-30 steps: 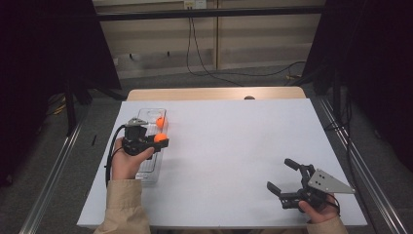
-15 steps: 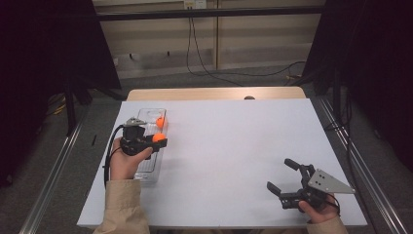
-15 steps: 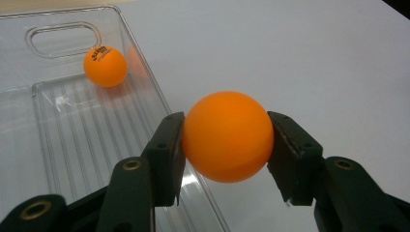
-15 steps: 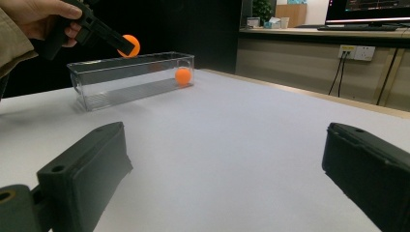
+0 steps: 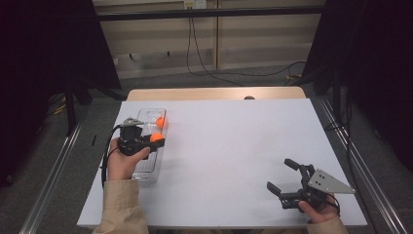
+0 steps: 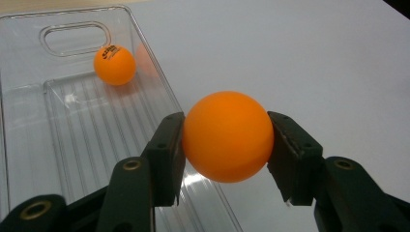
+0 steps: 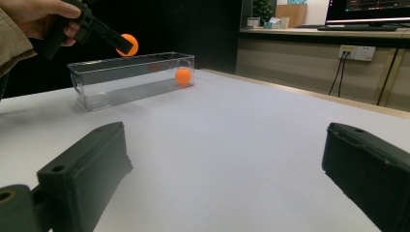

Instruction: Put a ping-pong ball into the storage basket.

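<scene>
My left gripper (image 5: 157, 140) (image 6: 226, 147) is shut on an orange ball (image 6: 226, 136) (image 5: 156, 137) (image 7: 128, 44), held above the right wall of a clear plastic bin (image 5: 146, 168) (image 6: 38, 130) (image 7: 121, 79) at the table's left. A second orange ball (image 5: 159, 121) (image 6: 114, 65) (image 7: 183, 76) lies inside the bin at its far end, near the handle cutout. Near the front right of the white table (image 5: 234, 146), my right gripper (image 5: 283, 176) (image 7: 227, 179) is low over the surface, open, with nothing between its jaws.
A bare wooden strip (image 5: 214, 93) runs along the table's far edge. Metal rails (image 5: 53, 170) flank the table on both sides. Cables (image 5: 204, 63) lie on the floor beyond, and a desk with a monitor (image 7: 367, 9) stands in the background.
My left gripper has shifted a little toward the near side and right with the ball, over the bin's right wall. The right gripper has stayed still.
</scene>
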A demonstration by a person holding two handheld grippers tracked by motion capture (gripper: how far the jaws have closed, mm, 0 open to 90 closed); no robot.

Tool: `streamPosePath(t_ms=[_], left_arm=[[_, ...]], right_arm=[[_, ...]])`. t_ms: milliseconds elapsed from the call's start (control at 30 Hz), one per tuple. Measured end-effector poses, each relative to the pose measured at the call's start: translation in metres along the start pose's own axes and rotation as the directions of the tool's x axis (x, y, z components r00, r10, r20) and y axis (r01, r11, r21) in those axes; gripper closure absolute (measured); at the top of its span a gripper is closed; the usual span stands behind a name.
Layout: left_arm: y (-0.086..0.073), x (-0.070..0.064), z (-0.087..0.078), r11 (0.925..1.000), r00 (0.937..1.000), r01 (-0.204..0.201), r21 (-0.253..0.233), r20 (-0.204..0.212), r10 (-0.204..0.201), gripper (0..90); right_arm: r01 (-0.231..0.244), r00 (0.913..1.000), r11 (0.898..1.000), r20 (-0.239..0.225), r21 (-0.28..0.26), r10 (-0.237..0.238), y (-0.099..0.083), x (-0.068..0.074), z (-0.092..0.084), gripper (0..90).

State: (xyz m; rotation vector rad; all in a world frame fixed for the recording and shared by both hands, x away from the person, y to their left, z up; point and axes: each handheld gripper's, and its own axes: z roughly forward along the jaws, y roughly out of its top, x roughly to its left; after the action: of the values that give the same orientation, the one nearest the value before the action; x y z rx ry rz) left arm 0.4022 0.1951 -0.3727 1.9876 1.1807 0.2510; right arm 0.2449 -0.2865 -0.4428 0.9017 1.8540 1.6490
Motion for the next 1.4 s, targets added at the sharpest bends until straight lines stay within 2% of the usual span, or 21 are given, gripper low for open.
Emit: streamPosePath(t_ms=[567,600,1400], left_arm=[[-0.001,0.005,-0.004,1.0,0.9999,0.007,-0.004,-0.014,-0.007,50.7],[-0.002,0.005,-0.004,0.9998,0.9997,0.017,-0.012,-0.016,-0.017,50.7],[-0.005,0.015,-0.01,0.9999,0.9987,0.011,-0.009,-0.05,-0.011,50.6]], right_arm=[[-0.002,1.0,1.0,-0.001,-0.002,0.002,0.0,0.0,0.0,2.0],[-0.002,1.0,1.0,-0.001,-0.002,0.002,0.0,0.0,0.0,2.0],[0.0,1.0,1.0,-0.001,0.0,0.0,0.0,0.0,0.0,2.0]])
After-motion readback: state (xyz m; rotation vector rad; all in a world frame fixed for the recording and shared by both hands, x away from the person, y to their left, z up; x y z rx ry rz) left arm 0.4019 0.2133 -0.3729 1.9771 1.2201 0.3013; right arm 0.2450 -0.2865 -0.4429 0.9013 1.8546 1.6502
